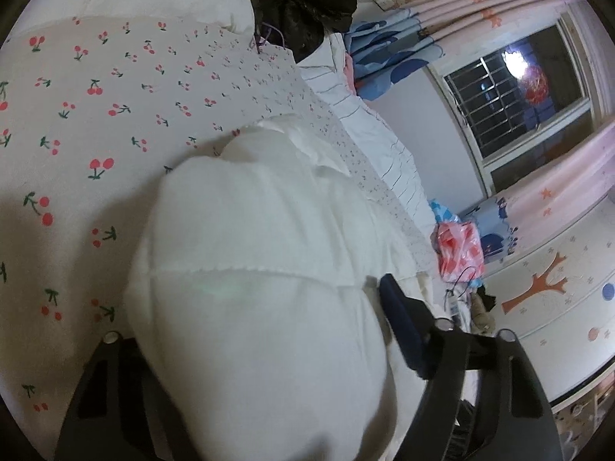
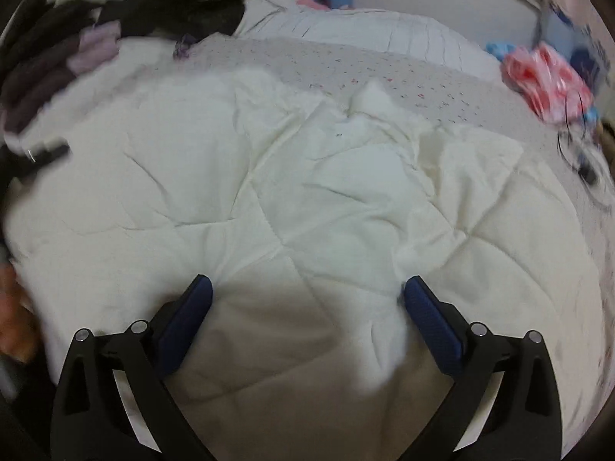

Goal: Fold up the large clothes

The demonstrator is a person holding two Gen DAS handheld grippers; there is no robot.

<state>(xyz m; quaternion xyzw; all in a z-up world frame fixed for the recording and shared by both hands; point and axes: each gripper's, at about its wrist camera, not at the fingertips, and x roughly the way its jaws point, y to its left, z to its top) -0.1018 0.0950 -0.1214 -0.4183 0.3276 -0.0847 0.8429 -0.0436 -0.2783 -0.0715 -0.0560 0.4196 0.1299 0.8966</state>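
Note:
A white quilted padded garment [image 2: 292, 192] lies spread on the bed. My right gripper [image 2: 305, 292] is open, its blue fingertips [image 2: 423, 299] resting on the near part of the garment, with fabric between them. In the left wrist view a bulging part of the garment [image 1: 261, 276] fills the space between my left gripper's fingers [image 1: 399, 319]. The left finger is hidden under the fabric, so I cannot tell how the jaws stand.
A cherry-print sheet [image 1: 96, 107] covers the bed. A heap of dark and lilac clothes [image 2: 127, 19] lies at the far left. A red and white plastic bag [image 2: 546, 80] sits at the far right. A window [image 1: 515, 96] and curtains [image 1: 461, 11] are beyond the bed.

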